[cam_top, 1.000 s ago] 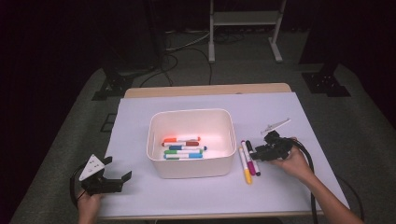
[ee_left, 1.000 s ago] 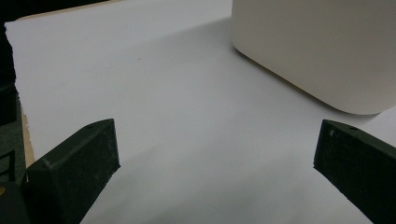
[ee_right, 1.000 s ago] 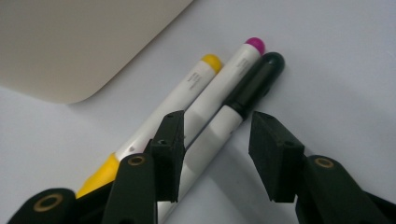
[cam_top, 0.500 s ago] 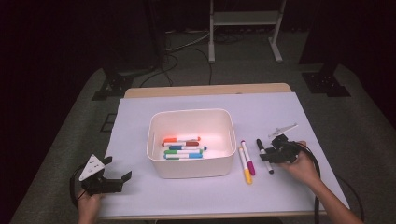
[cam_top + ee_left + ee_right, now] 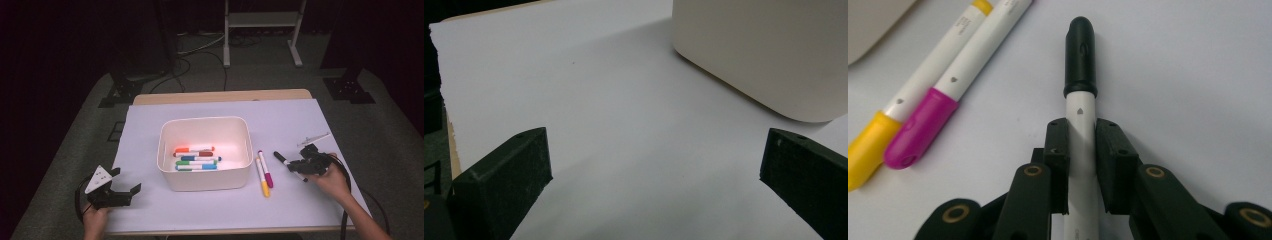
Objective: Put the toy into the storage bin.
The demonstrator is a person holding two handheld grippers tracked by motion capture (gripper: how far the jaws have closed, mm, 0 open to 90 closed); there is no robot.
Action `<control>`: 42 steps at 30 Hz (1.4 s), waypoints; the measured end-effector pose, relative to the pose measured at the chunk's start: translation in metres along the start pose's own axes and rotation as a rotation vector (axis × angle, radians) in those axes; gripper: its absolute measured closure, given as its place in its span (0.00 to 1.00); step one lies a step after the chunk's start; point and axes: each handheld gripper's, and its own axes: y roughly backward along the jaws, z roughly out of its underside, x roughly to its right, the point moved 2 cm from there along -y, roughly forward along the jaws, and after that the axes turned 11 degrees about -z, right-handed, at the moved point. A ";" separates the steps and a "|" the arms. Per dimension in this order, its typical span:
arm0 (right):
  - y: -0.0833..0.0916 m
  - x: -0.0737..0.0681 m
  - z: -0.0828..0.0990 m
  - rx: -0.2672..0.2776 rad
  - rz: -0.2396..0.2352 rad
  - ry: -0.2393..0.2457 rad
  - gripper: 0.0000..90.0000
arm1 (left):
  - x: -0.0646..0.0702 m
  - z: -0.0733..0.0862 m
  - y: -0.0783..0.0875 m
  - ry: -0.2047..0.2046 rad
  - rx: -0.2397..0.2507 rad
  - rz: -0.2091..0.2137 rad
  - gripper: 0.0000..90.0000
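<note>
Black-capped marker [image 5: 1080,100] is lying on the white sheet [image 5: 150,135] at the right of the table, and the right gripper [image 5: 1081,142] is now clamping its white barrel just behind the cap, both pads pressing flat against it. Those jaws have just been closing: a second ago they were standing apart around the pen beside the other two, and the hand has since been sliding it a little toward the table's right edge, clear of its neighbours. To my eye this means the grasp is made and the pen is ready for lifting, though it is not yet off the paper.

Just beyond the held pen, the magenta marker [image 5: 955,82] and the yellow marker [image 5: 908,102] are lying side by side, touching, near the bin's right wall. Farther off, the cream bin [image 5: 167,160] is sitting in the middle of the sheet, already holding orange, red, blue and green pens [image 5: 196,159]. Sorting is probably well along, with three pens left outside.

Across the table, the left gripper [image 5: 114,192] is resting near the front left corner, jaws wide apart with nothing between them, pointing toward the bin.
</note>
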 end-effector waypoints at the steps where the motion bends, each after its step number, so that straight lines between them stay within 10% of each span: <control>1: 0.002 -0.002 0.000 0.008 -0.010 -0.003 0.84 | 0.000 0.000 0.000 0.000 0.000 0.000 0.00; 42: 0.101 -0.123 -0.104 0.115 -0.224 0.288 0.84 | 0.000 0.000 0.001 0.002 0.002 0.001 0.00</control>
